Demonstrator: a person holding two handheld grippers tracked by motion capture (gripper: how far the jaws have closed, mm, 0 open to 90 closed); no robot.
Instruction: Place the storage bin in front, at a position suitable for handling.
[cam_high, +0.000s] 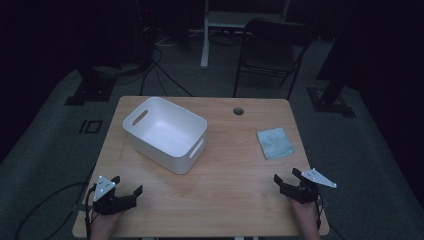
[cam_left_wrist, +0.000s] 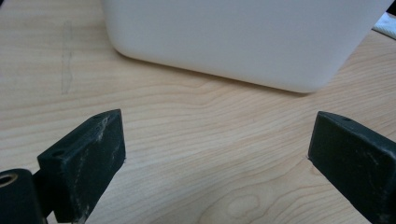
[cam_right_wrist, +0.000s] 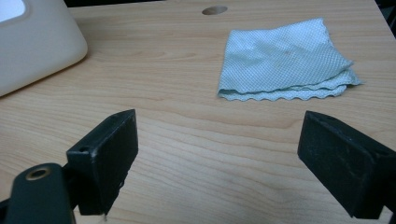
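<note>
On the near left corner of the table (cam_high: 220, 195) sits the left gripper (cam_high: 126, 186), jaws wide, nothing between them, held by a hand coming in from the bottom edge. Same on the near right: right gripper (cam_high: 286, 178), jaws wide and empty, grey plate on top, cable trailing off toward the table edge. White bin (cam_high: 165, 134) stands left of centre, turned at an angle, empty inside, slot handles on two walls. Folded cloth (cam_high: 275, 143), pale blue-green, lies flat on the right half, well apart from the bin and just ahead of the right gripper, not touching it. Left gripper view: its own black jaws low over bare wood, the bin (cam_left_wrist: 243, 42) wall close ahead, rounded bottom corner facing the camera. Right gripper view: jaws spread over the wood, the cloth (cam_right_wrist: 286, 58) ahead and slightly right, folded in layers with a wavy near edge; bin (cam_right_wrist: 35, 46) corner at upper left. Small round hole (cam_high: 238, 111) in the tabletop near the far edge, beyond the cloth. Folding chair (cam_high: 272, 50) stands on the dark floor past the table.
</note>
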